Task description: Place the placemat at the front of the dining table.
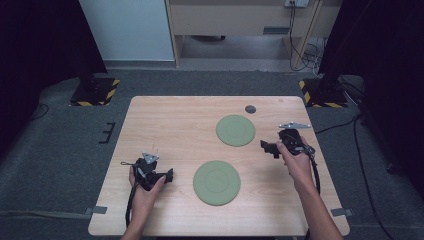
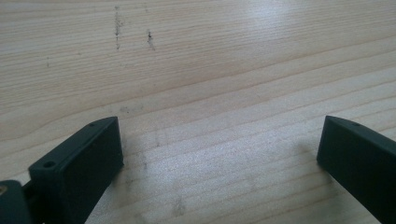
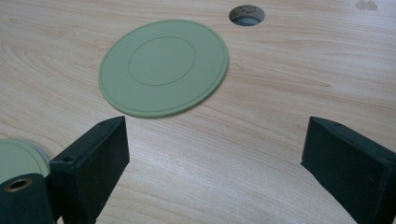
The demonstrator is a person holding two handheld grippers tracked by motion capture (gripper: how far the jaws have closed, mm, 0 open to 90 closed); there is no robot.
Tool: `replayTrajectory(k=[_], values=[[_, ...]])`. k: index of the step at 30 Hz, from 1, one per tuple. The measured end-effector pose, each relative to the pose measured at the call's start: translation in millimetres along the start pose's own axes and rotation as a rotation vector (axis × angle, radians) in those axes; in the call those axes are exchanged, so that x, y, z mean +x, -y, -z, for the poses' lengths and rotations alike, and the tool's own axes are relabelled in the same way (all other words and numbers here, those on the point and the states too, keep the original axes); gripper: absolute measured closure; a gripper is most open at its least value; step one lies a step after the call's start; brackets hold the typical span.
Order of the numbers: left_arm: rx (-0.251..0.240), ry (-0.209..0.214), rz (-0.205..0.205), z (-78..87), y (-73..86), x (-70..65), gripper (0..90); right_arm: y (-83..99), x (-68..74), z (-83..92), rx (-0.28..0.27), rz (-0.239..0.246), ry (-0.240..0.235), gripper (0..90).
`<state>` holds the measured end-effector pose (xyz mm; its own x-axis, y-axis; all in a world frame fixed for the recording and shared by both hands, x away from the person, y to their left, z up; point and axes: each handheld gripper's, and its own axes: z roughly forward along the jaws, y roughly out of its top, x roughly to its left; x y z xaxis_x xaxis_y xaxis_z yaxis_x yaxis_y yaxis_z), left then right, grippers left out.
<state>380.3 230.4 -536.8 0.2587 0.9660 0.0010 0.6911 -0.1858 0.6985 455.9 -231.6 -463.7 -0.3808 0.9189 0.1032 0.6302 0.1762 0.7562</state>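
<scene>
- Forearms of a person come in from the bottom edge of the high view, each hand holding a pair of tongs above the light wooden worktop [image 1: 170, 125].
- Left tongs [image 1: 169, 175] sit in the lower left part of the worktop in the high view. In the left gripper view the left tongs [image 2: 219, 149] have their two black jaws far apart, with only bare wood grain and some small dark marks between them, so they are open and hold nothing.
- Right tongs [image 1: 265, 146] are at the right side of the high view, with the jaws pointing toward the middle of the worktop. In the right gripper view the right tongs [image 3: 215, 154] are also wide open and empty.
- One green round plate [image 1: 216, 182] lies flat in the lower middle of the high view, between the two hands, just to the right of the left tongs. Its edge shows at the lower left corner of the right gripper view [image 3: 18, 158].
- Second green round plate [image 1: 235, 130] lies flat higher in the high view, near the right tongs and apart from the first plate. In the right gripper view this plate [image 3: 163, 67] is in the upper middle, ahead of the open jaws and not touching them.
- Small round cable hole [image 1: 250, 109] is in the worktop near its far edge, beyond the second plate; it is at the top of the right gripper view [image 3: 246, 15].
</scene>
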Motion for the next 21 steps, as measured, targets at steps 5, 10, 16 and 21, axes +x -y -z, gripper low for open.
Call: replayTrajectory(k=[5,10,16,21], values=[[0.000,0.000,0.000,0.0,0.0,0.0,0.0,7.7,-0.1,1.6,0.005,0.003,-0.003,7.4],[0.000,0.000,0.000,0.0,0.0,0.0,0.0,13.5,-3.7,2.3,0.008,-0.002,0.002,7.3],[0.000,0.000,0.000,0.0,0.0,0.0,0.0,20.7,-6.0,3.9,0.001,-0.010,0.011,6.9],[0.000,0.000,0.000,0.0,0.0,0.0,0.0,26.9,-7.7,4.3,0.001,-0.019,0.014,6.9]])
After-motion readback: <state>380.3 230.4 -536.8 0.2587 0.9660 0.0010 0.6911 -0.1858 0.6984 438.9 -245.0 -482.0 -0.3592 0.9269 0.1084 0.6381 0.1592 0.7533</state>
